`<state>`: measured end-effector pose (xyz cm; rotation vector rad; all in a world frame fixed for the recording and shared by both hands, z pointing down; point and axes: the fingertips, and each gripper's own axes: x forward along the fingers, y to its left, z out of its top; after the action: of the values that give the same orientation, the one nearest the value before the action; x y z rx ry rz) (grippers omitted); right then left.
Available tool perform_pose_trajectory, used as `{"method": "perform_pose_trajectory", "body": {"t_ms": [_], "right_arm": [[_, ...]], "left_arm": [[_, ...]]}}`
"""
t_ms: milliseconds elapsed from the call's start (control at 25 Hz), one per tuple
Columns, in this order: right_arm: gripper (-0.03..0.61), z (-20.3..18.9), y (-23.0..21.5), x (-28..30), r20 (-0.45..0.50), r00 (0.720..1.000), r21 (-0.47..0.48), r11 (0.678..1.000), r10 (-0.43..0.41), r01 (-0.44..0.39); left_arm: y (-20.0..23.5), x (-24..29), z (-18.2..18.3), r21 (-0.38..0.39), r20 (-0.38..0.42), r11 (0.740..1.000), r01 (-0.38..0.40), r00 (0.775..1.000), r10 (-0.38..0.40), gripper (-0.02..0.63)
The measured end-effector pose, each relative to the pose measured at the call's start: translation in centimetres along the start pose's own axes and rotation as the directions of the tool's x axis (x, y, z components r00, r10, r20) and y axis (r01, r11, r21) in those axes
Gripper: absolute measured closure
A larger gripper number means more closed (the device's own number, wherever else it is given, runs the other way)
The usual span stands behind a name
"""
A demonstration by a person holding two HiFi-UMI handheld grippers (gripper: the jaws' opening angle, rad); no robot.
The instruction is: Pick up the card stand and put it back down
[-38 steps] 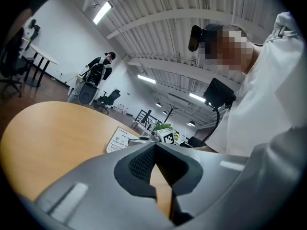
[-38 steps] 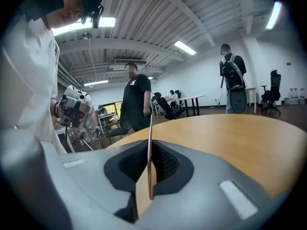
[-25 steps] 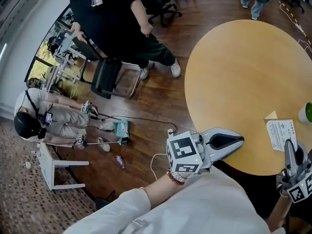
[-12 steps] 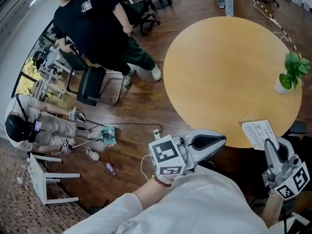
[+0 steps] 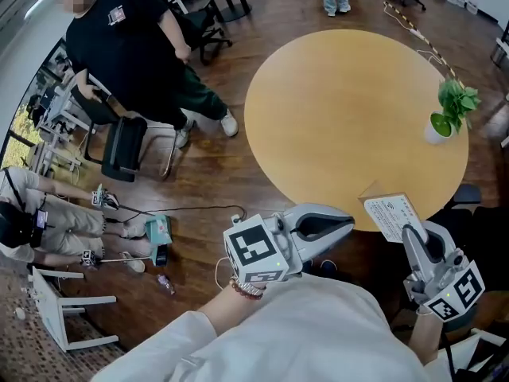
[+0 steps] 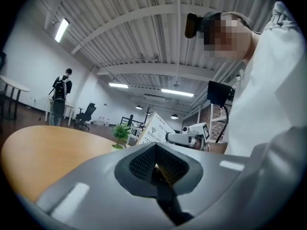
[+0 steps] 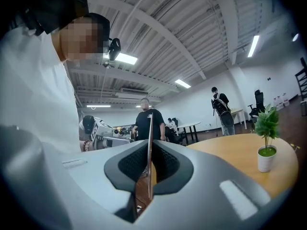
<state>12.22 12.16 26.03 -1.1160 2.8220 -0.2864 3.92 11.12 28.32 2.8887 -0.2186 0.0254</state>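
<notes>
The card stand [image 5: 390,216], a white printed card on a wooden foot, hangs at the near edge of the round wooden table [image 5: 334,110]. My right gripper [image 5: 408,232] is shut on the card's near edge. In the right gripper view the card [image 7: 149,128] stands edge-on between the closed pads. My left gripper [image 5: 347,220] is shut with nothing in it, just off the table's near rim, left of the card. From the left gripper view, past my left gripper [image 6: 154,166], the card stand [image 6: 154,130] and my right gripper [image 6: 186,138] show.
A small potted plant [image 5: 448,108] stands at the table's right edge. A person in black [image 5: 127,46] stands by a black chair [image 5: 127,146] at upper left. Another person [image 5: 36,225] sits on the floor beside cables and a white stool [image 5: 60,317].
The head view has swung, so table and plant slid left in the picture. The card stand stays in my right gripper and now overhangs the table's near edge. Both grippers keep their states.
</notes>
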Motion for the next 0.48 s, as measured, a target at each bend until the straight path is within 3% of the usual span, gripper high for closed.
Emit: {"method": "perform_pose_trajectory", "body": {"t_ms": [480], "right_arm": [[0.557, -0.4, 1.3, 1.2, -0.023, 0.999, 0.004, 1.000, -0.023, 0.023]], "left_arm": [[-0.3, -2.1, 0.0, -0.004, 0.018, 1.000, -0.013, 1.000, 0.014, 0.623]]}}
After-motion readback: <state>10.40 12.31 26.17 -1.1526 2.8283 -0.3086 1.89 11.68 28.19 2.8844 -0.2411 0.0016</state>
